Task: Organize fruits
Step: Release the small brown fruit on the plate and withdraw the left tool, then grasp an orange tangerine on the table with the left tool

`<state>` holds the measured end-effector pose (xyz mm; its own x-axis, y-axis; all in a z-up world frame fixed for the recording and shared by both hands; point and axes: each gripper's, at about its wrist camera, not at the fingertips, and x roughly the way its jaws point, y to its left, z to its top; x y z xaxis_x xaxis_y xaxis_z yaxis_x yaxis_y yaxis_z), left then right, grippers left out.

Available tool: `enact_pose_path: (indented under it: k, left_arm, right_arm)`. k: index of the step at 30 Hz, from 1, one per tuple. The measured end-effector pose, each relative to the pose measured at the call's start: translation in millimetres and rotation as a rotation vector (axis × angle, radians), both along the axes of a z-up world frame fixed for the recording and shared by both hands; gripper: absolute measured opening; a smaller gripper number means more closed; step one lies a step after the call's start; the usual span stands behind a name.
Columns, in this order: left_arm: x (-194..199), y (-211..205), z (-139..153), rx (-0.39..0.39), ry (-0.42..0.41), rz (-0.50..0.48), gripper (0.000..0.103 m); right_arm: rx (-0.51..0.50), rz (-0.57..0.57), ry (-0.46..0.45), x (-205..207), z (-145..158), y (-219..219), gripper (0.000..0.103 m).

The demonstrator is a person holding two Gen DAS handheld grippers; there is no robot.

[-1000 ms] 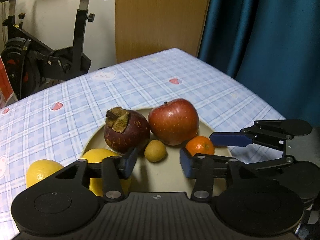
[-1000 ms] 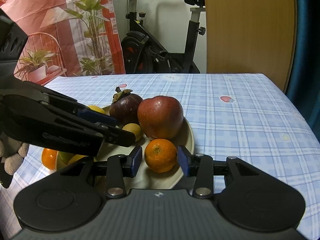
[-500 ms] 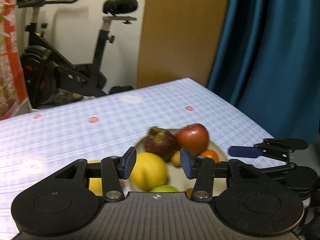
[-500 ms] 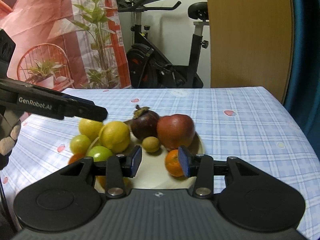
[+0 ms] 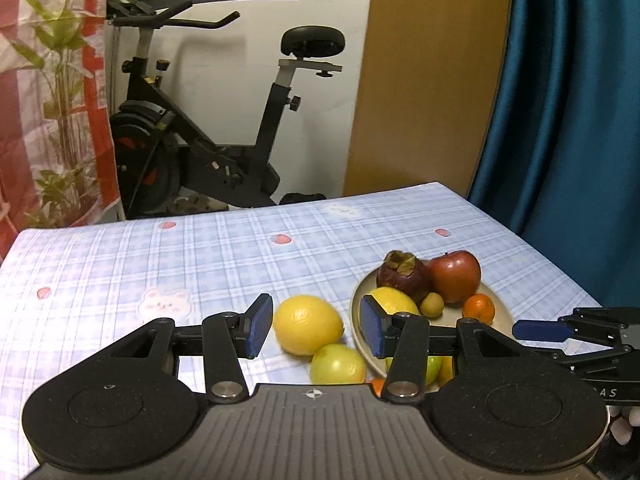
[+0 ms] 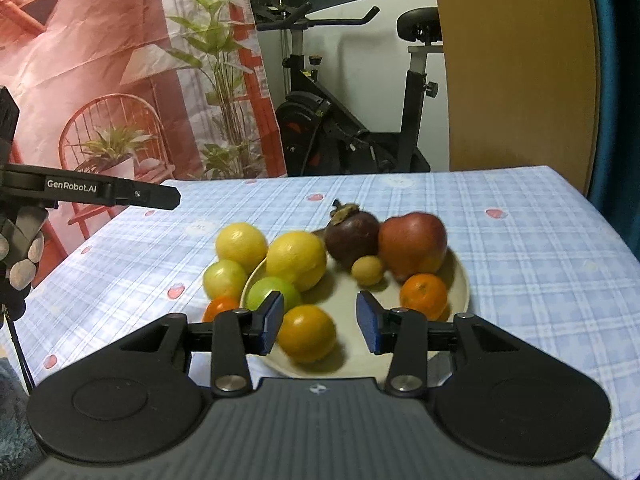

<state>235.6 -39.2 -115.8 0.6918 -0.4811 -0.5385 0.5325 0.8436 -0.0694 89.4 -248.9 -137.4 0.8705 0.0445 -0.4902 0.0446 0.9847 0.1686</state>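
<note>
A beige plate [image 6: 460,280] holds a red apple [image 6: 412,246], a dark mangosteen [image 6: 351,236], a small brown fruit [image 6: 367,270], a mandarin [image 6: 424,295], a lemon [image 6: 295,260], a green fruit [image 6: 272,294] and an orange [image 6: 306,333]. On the cloth left of the plate lie a lemon [image 6: 240,242], a green fruit [image 6: 224,278] and an orange fruit [image 6: 219,306]. My right gripper [image 6: 319,324] is open and empty above the plate's near edge. My left gripper [image 5: 316,326] is open and empty, raised near the loose lemon [image 5: 307,324] and green fruit [image 5: 338,364].
The table has a blue checked cloth [image 5: 200,260]. Behind it stand an exercise bike [image 5: 192,140], a wooden panel [image 5: 432,80] and a blue curtain [image 5: 568,100]. The table's right edge is close to the plate [image 5: 362,296].
Both grippers have pulled back and risen from the plate. The right gripper has drawn back from the mandarin that sat between its fingers. The left gripper has swung left toward the loose fruits.
</note>
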Motion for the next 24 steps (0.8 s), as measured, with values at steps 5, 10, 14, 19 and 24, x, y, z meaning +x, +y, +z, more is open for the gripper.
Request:
enact_pose_path:
  k: [5, 10, 14, 19, 24]
  left_arm:
    - [-10, 5, -11, 0.005, 0.023, -0.006, 0.05]
    - [-26, 4, -16, 0.006, 0.022, -0.002, 0.05]
    - [-43, 3, -21, -0.009, 0.028, 0.032, 0.05]
    - [-62, 11, -38, -0.058, 0.095, 0.097, 0.05]
    - [-70, 19, -38, -0.053, 0.078, 0.131, 0.05]
  right_arm:
    - [-0.006, 0.017, 0.031, -5, -7, 9, 0.044]
    - [0.003, 0.024, 0.061, -12, -15, 13, 0.044]
    - [-0.005, 0.041, 0.062, -19, -17, 18, 0.044]
    - [-0.007, 0.07, 0.081, -26, -24, 29, 0.044]
    - [-0.002, 0.114, 0.115, -29, -32, 38, 0.044]
